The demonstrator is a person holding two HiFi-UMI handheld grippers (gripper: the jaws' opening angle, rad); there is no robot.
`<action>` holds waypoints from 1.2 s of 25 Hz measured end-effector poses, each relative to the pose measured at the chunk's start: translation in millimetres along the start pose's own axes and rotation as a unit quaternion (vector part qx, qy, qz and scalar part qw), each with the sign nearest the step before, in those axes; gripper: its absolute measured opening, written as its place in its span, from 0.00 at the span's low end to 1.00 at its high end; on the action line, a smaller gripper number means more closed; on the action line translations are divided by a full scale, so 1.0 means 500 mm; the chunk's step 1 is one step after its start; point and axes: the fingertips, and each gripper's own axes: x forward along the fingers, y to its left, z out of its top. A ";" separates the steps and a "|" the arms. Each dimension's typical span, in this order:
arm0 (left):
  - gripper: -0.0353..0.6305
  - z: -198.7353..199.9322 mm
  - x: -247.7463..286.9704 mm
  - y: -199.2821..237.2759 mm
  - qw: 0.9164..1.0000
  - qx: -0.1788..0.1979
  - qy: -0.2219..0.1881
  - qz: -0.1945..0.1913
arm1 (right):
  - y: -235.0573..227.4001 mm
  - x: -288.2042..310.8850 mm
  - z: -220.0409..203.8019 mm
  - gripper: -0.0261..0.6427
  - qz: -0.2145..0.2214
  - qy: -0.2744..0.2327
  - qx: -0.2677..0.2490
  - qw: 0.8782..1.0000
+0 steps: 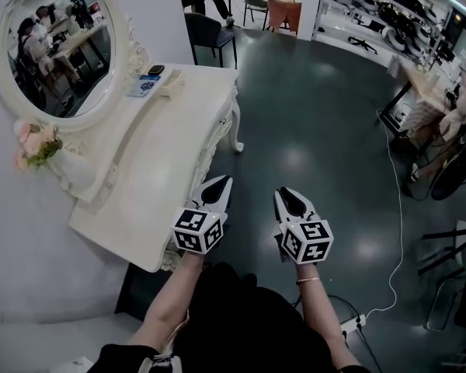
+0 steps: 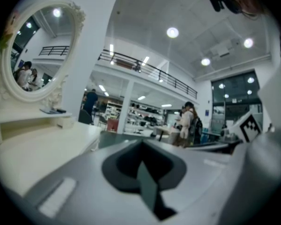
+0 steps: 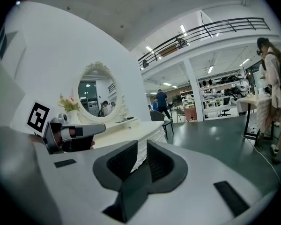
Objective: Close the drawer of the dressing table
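The white dressing table [image 1: 163, 154] with its oval mirror [image 1: 58, 49] stands at the left of the head view. No drawer juts out of its carved front edge [image 1: 221, 134]. My left gripper [image 1: 217, 186] hangs just beside that front edge, and its pads meet with no gap in the left gripper view [image 2: 141, 146]. My right gripper [image 1: 289, 196] floats over the dark floor to its right, away from the table. Its jaws stand slightly apart [image 3: 141, 150] with nothing between them. Through the gap the table's carved front shows.
Pink flowers [image 1: 35, 142] sit under the mirror, and small items [image 1: 147, 82] lie on the raised shelf. A dark chair [image 1: 210, 33] stands past the table's far end. A white cable and power strip [image 1: 353, 322] lie on the floor at right, near a desk [image 1: 419, 92].
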 end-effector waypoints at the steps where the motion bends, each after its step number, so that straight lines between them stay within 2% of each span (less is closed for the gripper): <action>1: 0.06 0.000 0.000 -0.003 1.000 0.000 0.000 0.002 | -0.001 -0.001 0.000 0.11 0.004 0.000 0.002 1.000; 8: 0.06 0.000 0.013 -0.009 1.000 0.000 0.004 0.012 | -0.019 -0.001 -0.007 0.16 0.016 0.009 0.011 1.000; 16: 0.06 0.011 0.066 0.034 1.000 0.008 0.011 0.023 | -0.055 0.052 -0.001 0.19 0.021 0.012 0.027 0.999; 23: 0.06 0.015 0.156 0.116 0.999 -0.001 0.010 0.036 | -0.090 0.145 0.013 0.19 0.029 0.023 0.024 0.999; 30: 0.06 0.038 0.273 0.237 0.999 -0.007 0.011 0.052 | -0.128 0.306 0.051 0.19 0.049 0.033 0.022 0.998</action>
